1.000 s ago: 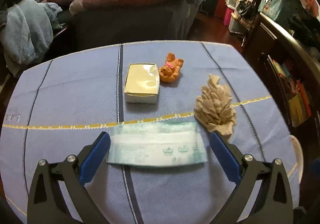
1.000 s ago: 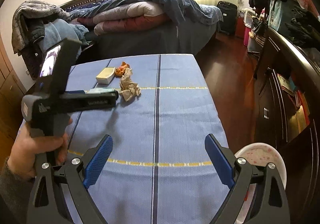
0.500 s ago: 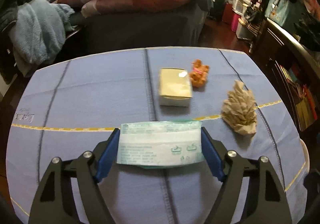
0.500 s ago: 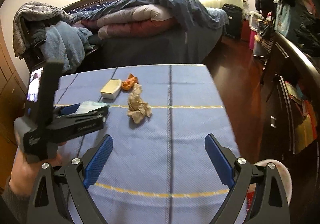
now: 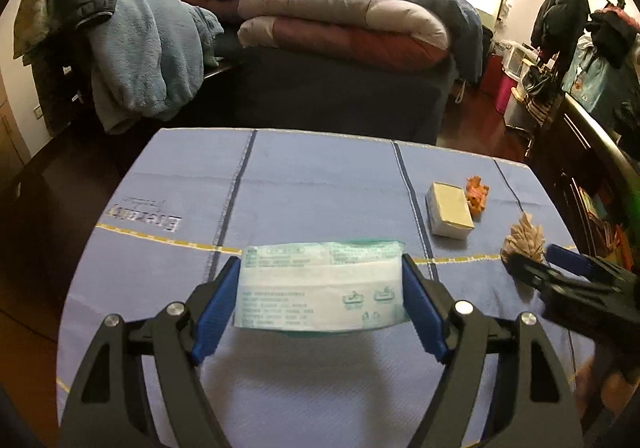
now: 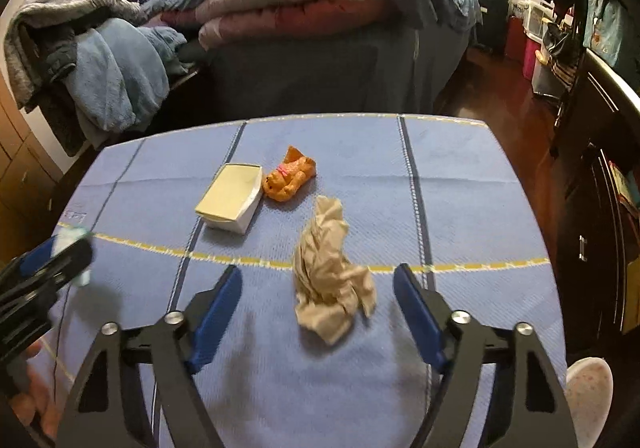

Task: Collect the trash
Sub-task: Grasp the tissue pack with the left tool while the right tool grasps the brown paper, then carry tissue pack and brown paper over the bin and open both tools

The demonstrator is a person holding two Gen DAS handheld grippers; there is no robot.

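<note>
A flat white and green packet (image 5: 320, 290) hangs just above the blue tablecloth (image 5: 320, 184), and my left gripper (image 5: 320, 268) is shut on its two short ends. A crumpled brown paper (image 6: 324, 248) lies on the cloth between the fingers of my right gripper (image 6: 317, 272). Those jaws are closing, and the blue pads (image 6: 416, 308) still stand clear of the paper on both sides. In the left wrist view the right gripper (image 5: 560, 272) shows at the right edge beside the same paper (image 5: 524, 238). The left gripper (image 6: 52, 260) appears at the left edge of the right wrist view.
A small white box (image 6: 230, 200) and an orange toy bear (image 6: 290, 176) sit side by side beyond the paper. A bed with piled quilts (image 6: 304, 0) stands behind the table, dark furniture (image 6: 600, 168) to the right. A pale speckled round thing (image 6: 588, 396) sits low at the right.
My left gripper closed on the packet, lifted it and carried it left. The right gripper swung over to the crumpled paper and its jaws narrowed around it.
</note>
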